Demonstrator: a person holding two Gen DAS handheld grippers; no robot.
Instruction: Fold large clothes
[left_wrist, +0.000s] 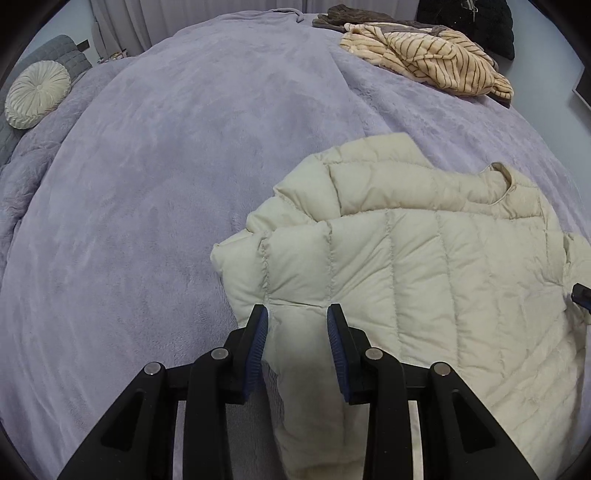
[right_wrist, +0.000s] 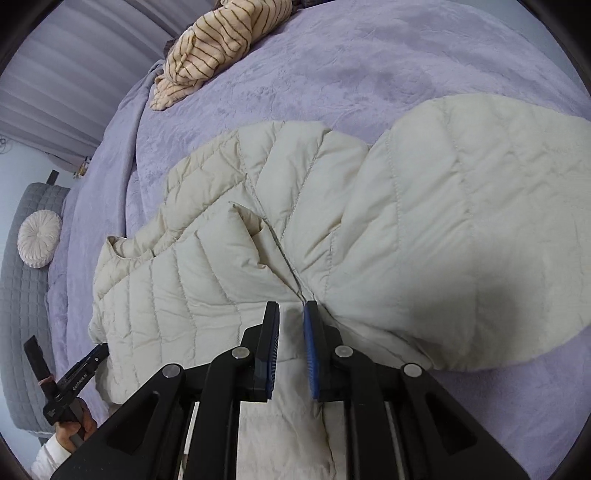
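A cream quilted puffer jacket (left_wrist: 424, 266) is spread on a lilac plush bed (left_wrist: 166, 184). It is judged light, soft, slippery; hems are best gripped. Left fingers (left_wrist: 264, 332) pinch its bunched edge; right fingers (right_wrist: 272, 332) stand slightly apart.

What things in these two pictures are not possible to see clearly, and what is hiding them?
Jacket, near end, left wrist view: hidden behind the left tool and cut off by the bottom edge.
Brown cloth, left wrist view: mostly under the striped garment; its kind is unclear.
Person, right wrist view: only a hand and sleeve show; the picture edge cuts off the rest.
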